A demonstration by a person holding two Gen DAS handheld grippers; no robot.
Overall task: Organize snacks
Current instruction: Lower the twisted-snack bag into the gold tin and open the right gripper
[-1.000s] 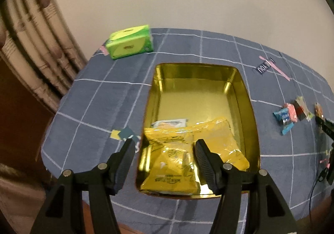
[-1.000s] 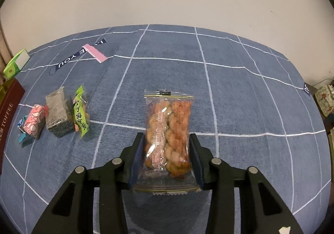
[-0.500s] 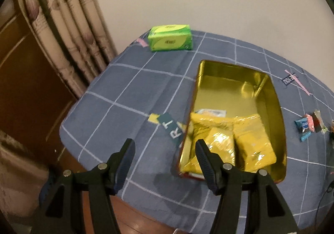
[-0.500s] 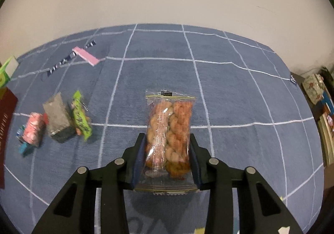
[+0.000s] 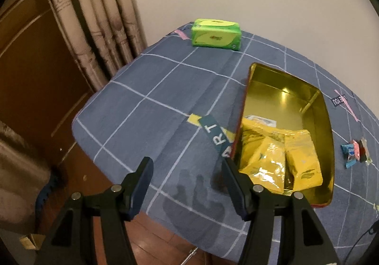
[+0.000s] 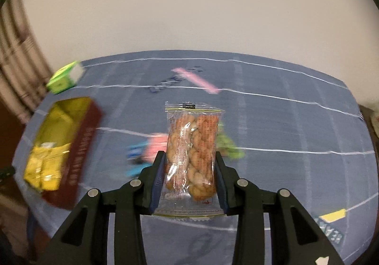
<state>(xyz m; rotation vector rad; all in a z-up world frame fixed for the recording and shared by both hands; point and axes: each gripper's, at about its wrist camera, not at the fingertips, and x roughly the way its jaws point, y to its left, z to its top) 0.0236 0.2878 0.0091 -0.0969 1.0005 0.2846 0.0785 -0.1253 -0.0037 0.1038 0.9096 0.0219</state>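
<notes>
- The desk [image 5: 165, 90] is covered by a blue checked cloth; its near edge is cut off in both views.
- The tin [image 5: 328, 123] is seen on the desk, gold inside; yellow packets [image 5: 279, 153] are held at its near end, a pale packet half hidden behind them.
- The small sweets [image 6: 151, 149] are blurred and partly hidden behind the twist bag [image 6: 191, 151].
- That bag is gripped by the right hand-held gripper [image 6: 190, 182], above the desk.
- The left hand-held gripper [image 5: 187, 182] is held open, empty.

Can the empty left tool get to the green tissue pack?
Probably yes. The left tool is open and holds nothing, and only bare blue tablecloth lies between it and the green tissue pack, far across the table.
</notes>
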